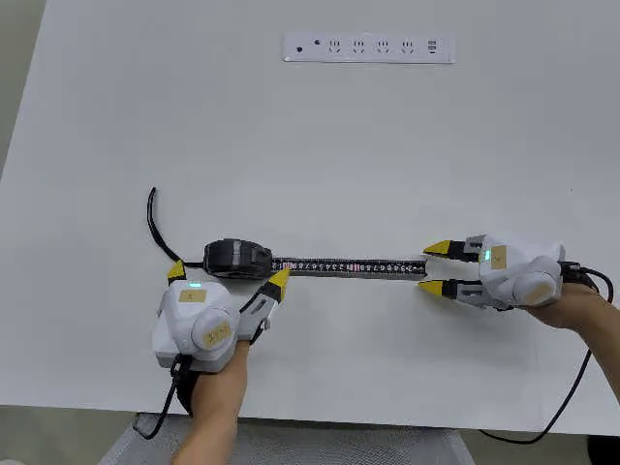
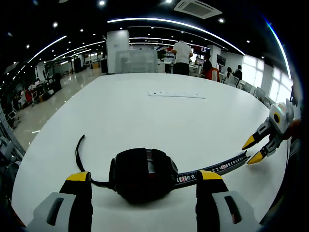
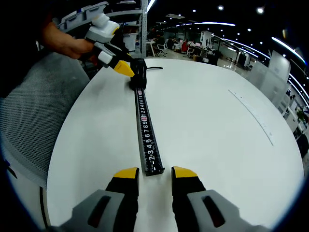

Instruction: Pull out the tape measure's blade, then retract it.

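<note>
left gripper [image 1: 228, 277] wide astride tape measure [image 1: 237, 257], right gripper [image 1: 433, 268] parted at blade [image 1: 349, 266] tip

text on: black metal tape-measure blade [image 3: 146, 130] | print: white numerals | read: 2 3 4 5 6 7 8 9 | run: from blade tip at 6 o'clock toward 12 o'clock, right gripper view | farther numerals: too small to read

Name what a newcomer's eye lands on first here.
A black tape measure lies on the white table, its blade drawn out flat toward the right gripper, whose open jaws flank its tip. The left gripper, open too, straddles the tape measure. A white power strip lies farther back.
</note>
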